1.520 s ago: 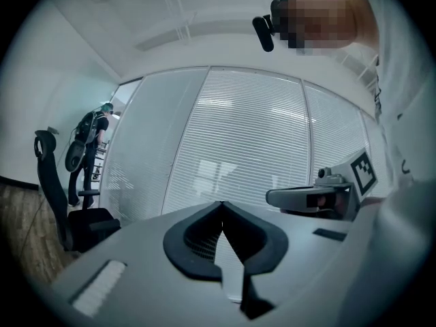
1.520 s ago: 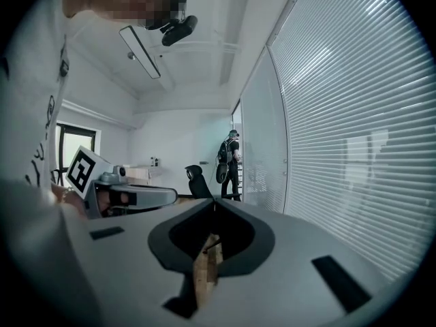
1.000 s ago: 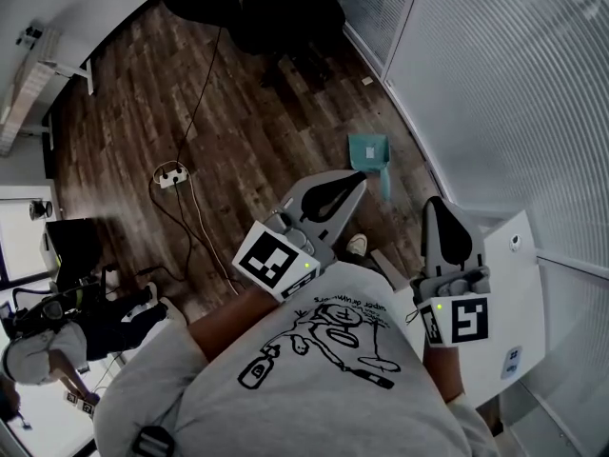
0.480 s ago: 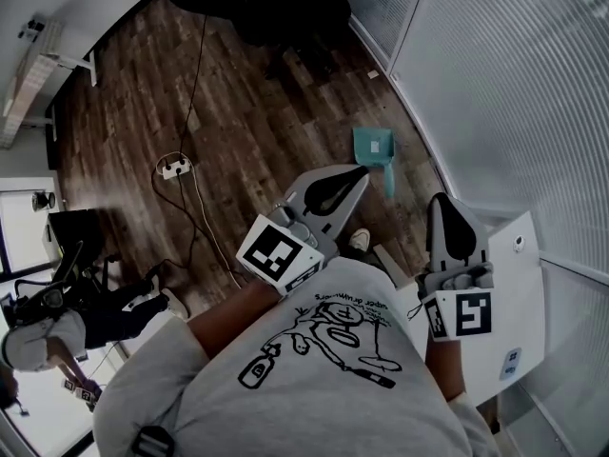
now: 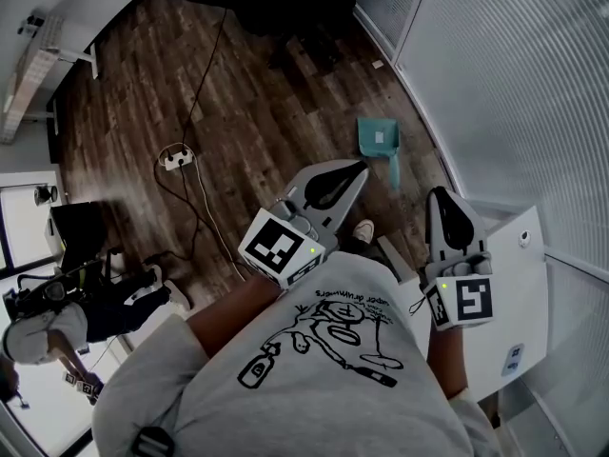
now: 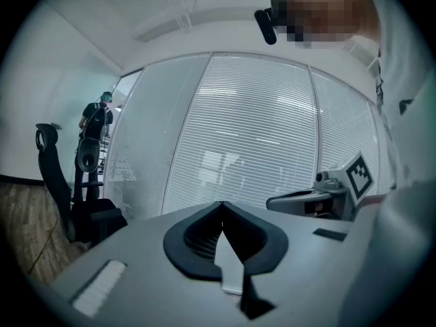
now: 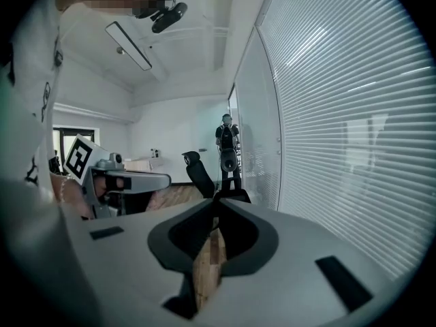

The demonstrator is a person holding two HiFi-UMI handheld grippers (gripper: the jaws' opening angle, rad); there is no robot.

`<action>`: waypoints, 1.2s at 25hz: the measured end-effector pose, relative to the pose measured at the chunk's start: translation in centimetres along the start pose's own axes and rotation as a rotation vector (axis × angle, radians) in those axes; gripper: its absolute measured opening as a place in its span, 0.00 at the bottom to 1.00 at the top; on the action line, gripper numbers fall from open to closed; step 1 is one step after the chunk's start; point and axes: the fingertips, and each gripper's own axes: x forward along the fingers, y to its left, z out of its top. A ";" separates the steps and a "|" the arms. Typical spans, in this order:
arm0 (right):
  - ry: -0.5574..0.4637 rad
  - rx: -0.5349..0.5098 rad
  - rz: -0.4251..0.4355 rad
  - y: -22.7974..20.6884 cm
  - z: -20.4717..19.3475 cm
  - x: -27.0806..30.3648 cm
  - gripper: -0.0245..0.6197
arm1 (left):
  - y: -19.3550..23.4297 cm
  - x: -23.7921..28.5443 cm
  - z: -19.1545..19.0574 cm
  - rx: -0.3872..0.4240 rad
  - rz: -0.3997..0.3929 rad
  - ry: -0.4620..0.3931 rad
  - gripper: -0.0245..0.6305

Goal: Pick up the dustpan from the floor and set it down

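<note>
Both grippers have sunk a little since a second ago, so the reach has only begun. The teal plastic dustpan lies untouched on the dark wood-plank floor, near its edge by the slatted glass wall. The left gripper and right gripper are well short of it, jaws pressed together on nothing.

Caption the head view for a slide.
Left gripper and right gripper, both shut, face a teal dustpan lying on wooden floor.

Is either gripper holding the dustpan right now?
No, the dustpan lies on the wooden floor, apart from the left gripper and the right gripper.
</note>
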 end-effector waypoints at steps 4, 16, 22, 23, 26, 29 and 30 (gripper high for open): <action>0.024 0.019 0.007 0.0 -1.5 0.3 0.05 | 0.1 -0.1 -0.9 -0.004 0.000 0.014 0.04; 0.112 0.049 0.042 0.1 -5.5 1.1 0.05 | 0.4 -0.8 -2.9 -0.029 0.012 0.057 0.04; 0.156 0.079 0.070 0.5 -8.3 1.5 0.11 | 0.1 -1.1 -4.0 -0.036 0.012 0.066 0.04; 0.163 0.085 0.076 0.6 -8.6 1.7 0.13 | 0.1 -1.1 -4.0 -0.037 0.014 0.068 0.04; 0.179 0.096 0.078 0.8 -9.3 2.0 0.14 | 0.4 -1.2 -4.3 -0.044 0.021 0.074 0.04; 0.193 0.105 0.080 0.8 -10.4 2.4 0.15 | 0.7 -1.4 -4.8 -0.047 0.025 0.082 0.04; 0.198 0.108 0.081 0.8 -10.8 2.6 0.15 | 0.8 -1.4 -5.0 -0.048 0.025 0.086 0.04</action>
